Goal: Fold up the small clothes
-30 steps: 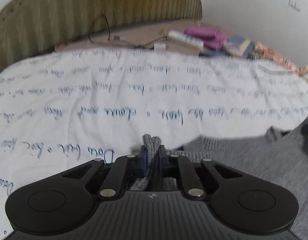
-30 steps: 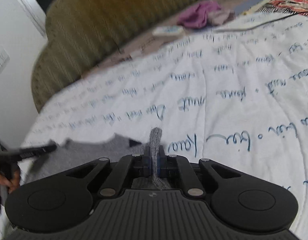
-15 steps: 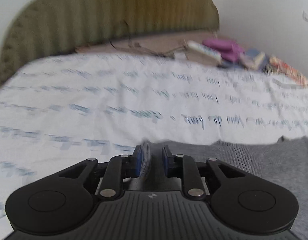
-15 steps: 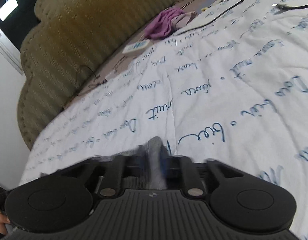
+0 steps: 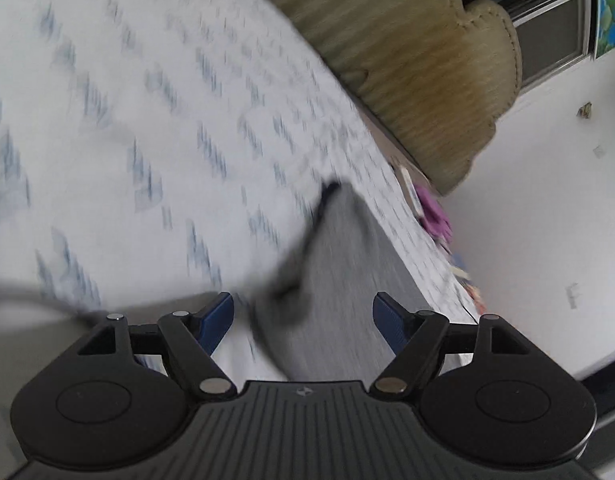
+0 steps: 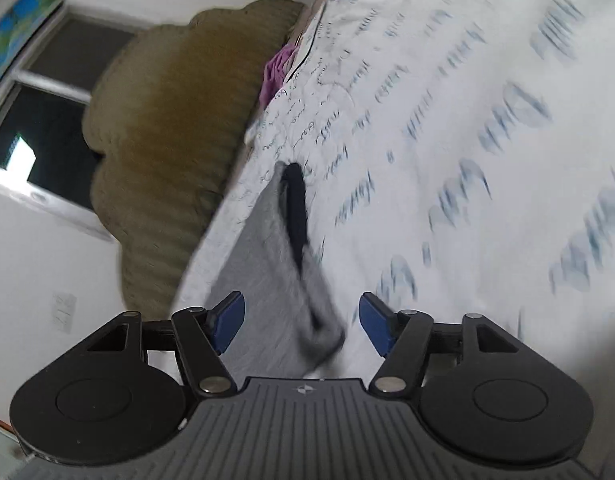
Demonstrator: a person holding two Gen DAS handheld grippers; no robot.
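Note:
A grey knitted garment (image 5: 347, 280) lies on the white bedspread with blue writing (image 5: 147, 120), blurred by motion. My left gripper (image 5: 303, 320) stands over its near end with its jaws opening; the cloth lies between the blue pads (image 5: 217, 318) without touching them. In the right wrist view the same grey garment (image 6: 267, 272) shows a dark folded edge running away from me. My right gripper (image 6: 301, 322) also has its jaws opening, with the cloth's near corner loose between the pads (image 6: 227, 320).
An olive padded headboard (image 5: 419, 72) rises beyond the bed, also seen as the headboard (image 6: 179, 152) in the right view. Purple clothes (image 6: 277, 70) and small items (image 5: 435, 216) lie near it. A dark window (image 6: 35, 136) and white wall (image 5: 547, 200) border the bed.
Both grippers were shut on the grey cloth; both have let go and opened wide. Both views have rolled strongly and swung sideways, and the garment now lies flat on the bedspread.

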